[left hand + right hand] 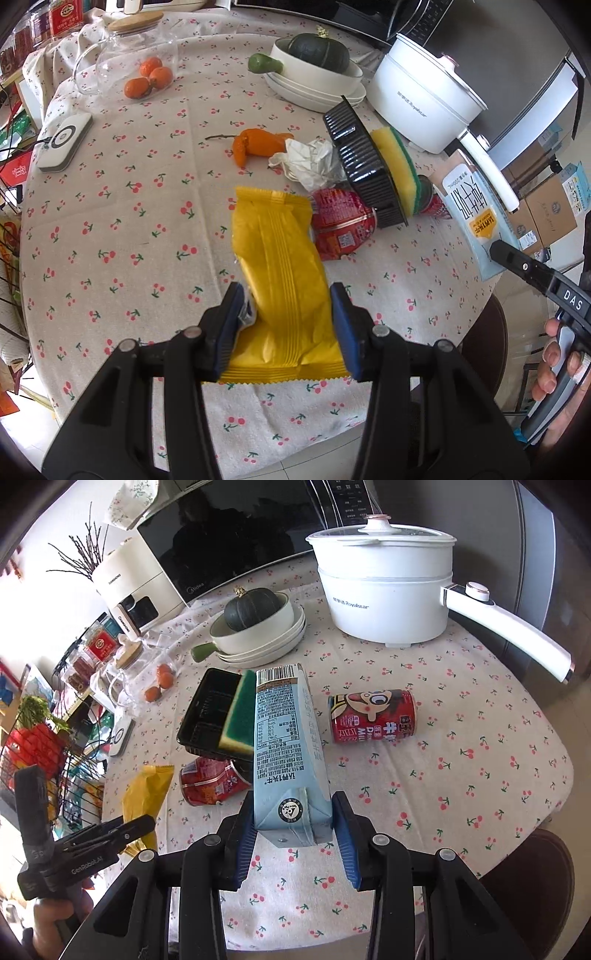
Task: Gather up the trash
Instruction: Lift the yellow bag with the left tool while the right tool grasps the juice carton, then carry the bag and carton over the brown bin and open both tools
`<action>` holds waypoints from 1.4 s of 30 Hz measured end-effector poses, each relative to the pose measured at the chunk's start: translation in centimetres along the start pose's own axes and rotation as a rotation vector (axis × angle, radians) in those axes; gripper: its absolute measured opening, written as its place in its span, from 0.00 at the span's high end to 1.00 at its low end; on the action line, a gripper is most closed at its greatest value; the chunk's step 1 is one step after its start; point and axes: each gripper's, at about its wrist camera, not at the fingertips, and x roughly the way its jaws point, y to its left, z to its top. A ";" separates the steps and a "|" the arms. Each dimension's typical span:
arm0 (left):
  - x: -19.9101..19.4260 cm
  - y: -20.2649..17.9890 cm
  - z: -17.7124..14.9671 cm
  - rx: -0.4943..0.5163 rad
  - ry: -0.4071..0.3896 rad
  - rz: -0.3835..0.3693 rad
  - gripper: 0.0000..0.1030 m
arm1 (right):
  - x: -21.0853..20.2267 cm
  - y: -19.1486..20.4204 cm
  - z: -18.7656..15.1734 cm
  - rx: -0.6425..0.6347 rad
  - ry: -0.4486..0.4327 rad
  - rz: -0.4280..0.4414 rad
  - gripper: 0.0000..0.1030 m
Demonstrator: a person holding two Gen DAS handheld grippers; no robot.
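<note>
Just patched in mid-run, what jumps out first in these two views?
Both tongs are loaded: the left tongs clamp a yellow snack wrapper and the right tongs clamp a pale blue milk carton. Behind them, a red can lies on its side on the cherry-print tablecloth.

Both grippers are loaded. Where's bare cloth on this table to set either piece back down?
Free: the cloth left of the yellow wrapper, toward the white charger pad, and the near-right cloth below the red can. Crowded: the centre, around the black tray, sponge and crushed can.
</note>
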 end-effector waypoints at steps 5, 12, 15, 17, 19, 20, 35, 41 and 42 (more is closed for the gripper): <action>-0.8 -1.8 -1.0 0.026 -0.013 -0.042 0.52 | -2.3 -1.1 -1.1 0.000 -0.012 -0.009 0.61; -0.5 -5.1 -2.1 0.088 -0.006 -0.090 0.52 | -4.8 -4.8 -2.7 0.035 -0.015 -0.065 0.61; -0.2 -6.9 -2.6 0.128 0.001 -0.102 0.52 | -5.9 -6.8 -3.8 0.057 -0.011 -0.089 0.61; 0.1 -8.1 -3.0 0.152 0.006 -0.111 0.52 | -6.7 -8.1 -4.6 0.071 -0.010 -0.105 0.61; 0.4 -9.3 -3.4 0.177 0.011 -0.122 0.52 | -7.5 -9.4 -5.4 0.085 -0.009 -0.123 0.61; 0.5 -9.9 -3.5 0.190 0.015 -0.128 0.52 | -7.9 -10.0 -5.7 0.091 -0.010 -0.134 0.61; 3.8 -21.7 -8.2 0.436 0.074 -0.259 0.52 | -11.8 -19.5 -11.8 0.216 0.045 -0.264 0.61; 5.6 -26.0 -10.8 0.540 0.109 -0.310 0.52 | -12.3 -22.2 -14.4 0.251 0.102 -0.300 0.61; 5.8 -26.6 -11.1 0.554 0.111 -0.316 0.52 | -12.3 -22.5 -14.7 0.253 0.112 -0.306 0.61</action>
